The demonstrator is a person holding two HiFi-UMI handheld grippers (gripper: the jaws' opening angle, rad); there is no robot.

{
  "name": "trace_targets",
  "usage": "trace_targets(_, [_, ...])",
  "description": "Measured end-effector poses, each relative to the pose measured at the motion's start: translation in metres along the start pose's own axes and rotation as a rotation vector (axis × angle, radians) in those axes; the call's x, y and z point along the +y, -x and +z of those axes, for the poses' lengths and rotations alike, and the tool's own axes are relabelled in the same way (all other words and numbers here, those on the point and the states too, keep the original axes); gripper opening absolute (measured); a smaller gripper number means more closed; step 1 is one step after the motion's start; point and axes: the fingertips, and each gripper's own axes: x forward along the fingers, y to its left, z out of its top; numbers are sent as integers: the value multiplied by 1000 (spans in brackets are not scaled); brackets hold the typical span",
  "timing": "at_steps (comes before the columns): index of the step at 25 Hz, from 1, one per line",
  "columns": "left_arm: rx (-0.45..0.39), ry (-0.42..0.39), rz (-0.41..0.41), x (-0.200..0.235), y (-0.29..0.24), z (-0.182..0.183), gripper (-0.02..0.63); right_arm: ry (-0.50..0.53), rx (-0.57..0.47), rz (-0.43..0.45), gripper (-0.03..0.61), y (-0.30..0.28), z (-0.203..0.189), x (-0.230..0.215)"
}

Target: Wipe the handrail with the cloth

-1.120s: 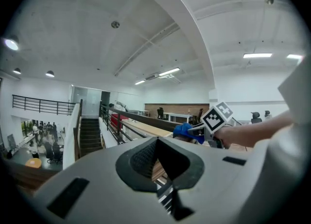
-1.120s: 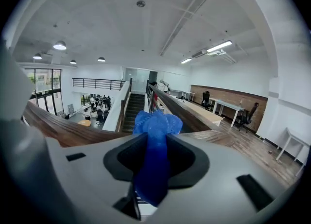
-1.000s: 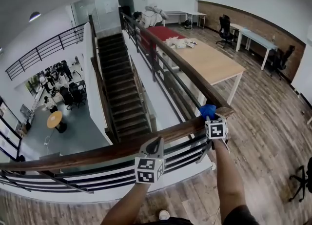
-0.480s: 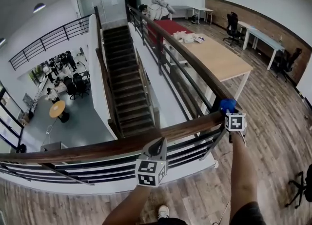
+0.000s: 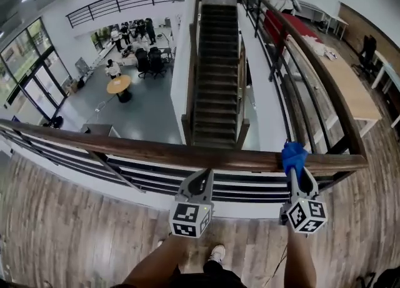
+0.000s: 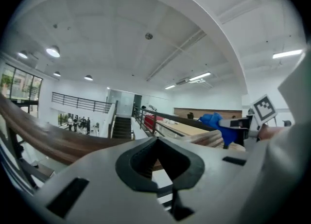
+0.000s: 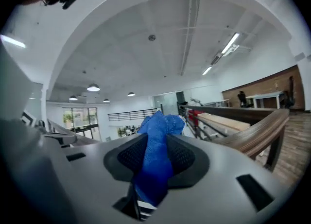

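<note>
At lower right of the head view, your right gripper (image 5: 294, 171) has its fingers pinched on the crumpled blue cloth (image 5: 294, 154), which rests on the brown wooden handrail (image 5: 187, 154); your left gripper (image 5: 199, 185), lower centre, is closed on nothing. Soft, light and floppy by its look, the cloth wants gripping at its bunched middle.

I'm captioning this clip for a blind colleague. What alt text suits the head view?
The right gripper holds a blue cloth on a wooden handrail near its corner, while the left gripper, shut and empty, points at the rail. Beyond it, a staircase descends to a lobby with people.
</note>
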Motion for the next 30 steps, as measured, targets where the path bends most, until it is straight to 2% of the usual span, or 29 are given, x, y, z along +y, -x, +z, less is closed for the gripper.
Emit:
trace_targets(5, [35,61,220,132,86,-36,-2,16,81,296,124,-18,-55,198])
trace_targets(8, [61,65,306,192,129,-53,-2,-2,135,445,124,-24,-88,313])
trace_targets(12, [82,109,414,271,185,-76,-2,-27,205,574,124,-40,-142,459])
trace_targets(15, [85,127,479,329,228,-87,-2,-6,239,586,124,-66,-176,541])
trace_targets(20, [106,102,542,396,267,-95,-2,27,283,551,124,-131,-213,611])
trace_targets(25, [133,93,574,470,297,-123,-2,110,361,529,124,-195,-263,693])
trace_targets(30, [178,82,602,505,315,-149,-2,143,440,464,124,-230,-307,737])
